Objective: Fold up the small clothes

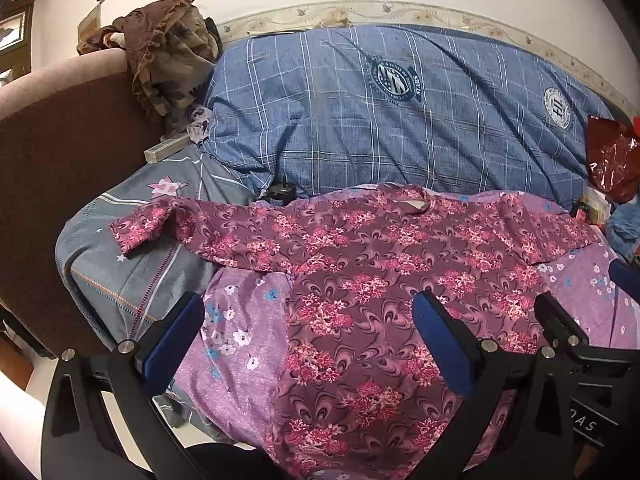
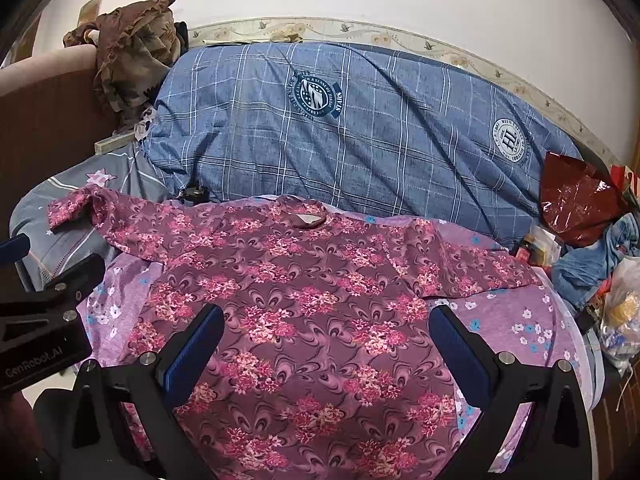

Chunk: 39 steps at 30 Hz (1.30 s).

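A maroon long-sleeved top with pink flowers [image 1: 360, 264] lies flat on a lilac flowered sheet [image 1: 236, 320], neck toward the wall and both sleeves spread out. It also shows in the right wrist view [image 2: 312, 300]. My left gripper [image 1: 308, 320] is open and empty, hovering over the top's lower left part. My right gripper [image 2: 326, 332] is open and empty over the top's lower middle. The right gripper's body shows at the right edge of the left wrist view [image 1: 568, 332]. The left gripper's body shows at the left edge of the right wrist view [image 2: 48, 312].
A blue checked quilt [image 1: 380, 120] is bunched behind the top against the wall. A grey pillow [image 1: 132, 264] lies left, under the left sleeve. Brown cloth [image 1: 168, 52] hangs on the headboard [image 1: 60, 140]. A red foil bag [image 2: 576, 208] and clutter [image 2: 616, 312] sit right.
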{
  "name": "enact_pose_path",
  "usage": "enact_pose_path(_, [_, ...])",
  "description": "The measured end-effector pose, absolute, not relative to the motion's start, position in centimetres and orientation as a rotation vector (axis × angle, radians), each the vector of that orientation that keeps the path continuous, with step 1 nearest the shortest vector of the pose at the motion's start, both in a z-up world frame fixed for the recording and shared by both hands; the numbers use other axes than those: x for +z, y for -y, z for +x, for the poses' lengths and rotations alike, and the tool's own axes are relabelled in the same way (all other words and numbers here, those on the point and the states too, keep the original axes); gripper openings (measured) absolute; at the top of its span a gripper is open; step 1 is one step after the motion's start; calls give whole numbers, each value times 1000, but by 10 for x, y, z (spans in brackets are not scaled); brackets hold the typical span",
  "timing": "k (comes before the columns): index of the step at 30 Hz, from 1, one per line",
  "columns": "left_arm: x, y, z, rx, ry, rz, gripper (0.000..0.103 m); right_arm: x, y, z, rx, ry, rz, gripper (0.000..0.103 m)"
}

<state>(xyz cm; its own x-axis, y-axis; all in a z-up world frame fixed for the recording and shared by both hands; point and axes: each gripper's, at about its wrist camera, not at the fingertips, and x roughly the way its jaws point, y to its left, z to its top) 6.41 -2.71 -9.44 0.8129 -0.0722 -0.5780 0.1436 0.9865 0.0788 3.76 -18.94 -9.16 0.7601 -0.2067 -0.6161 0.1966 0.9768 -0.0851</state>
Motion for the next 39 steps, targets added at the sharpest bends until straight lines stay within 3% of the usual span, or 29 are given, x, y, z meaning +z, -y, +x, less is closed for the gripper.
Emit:
enact_pose_path(7, [-121, 41, 107, -165, -675, 82, 103, -110, 227, 60, -225, -692, 30, 103])
enact_pose_path(13, [-175, 60, 186, -110, -785, 22, 103, -156, 354, 102, -328, -723, 286, 101])
enact_pose_path(15, [-190, 66, 207, -71, -790, 7, 103, -178, 412, 116, -380, -743, 385, 93])
enact_pose_path(17, [-200, 69, 223, -50, -772, -16, 103, -203, 483, 125, -417, -741, 543, 69])
enact_pose_path(19, [-208, 71, 232, -40, -731, -22, 103, -226, 544, 127, -478, -737, 702, 61])
enact_pose_path(23, [-220, 76, 252, -38, -761, 9, 103, -272, 651, 117, -557, -640, 1043, 61])
enact_pose_path(30, [-228, 82, 280, -39, -772, 32, 103, -305, 719, 133, -571, -569, 1170, 58])
enact_pose_path(31, [-229, 83, 283, -39, -777, 31, 103, -306, 723, 138, -576, -564, 1164, 44])
enact_pose_path(32, [-230, 84, 285, -38, -781, 31, 103, -307, 726, 142, -584, -562, 1163, 13])
enact_pose_path(33, [-230, 85, 286, -34, -782, 30, 103, -313, 729, 146, -590, -581, 1175, 2])
enact_pose_path(36, [-228, 82, 287, -22, -778, 8, 103, -314, 733, 145, -578, -541, 1197, 3])
enact_pose_path(39, [-224, 75, 285, 2, -766, -6, 103, -276, 715, 139, -509, -448, 1107, 3])
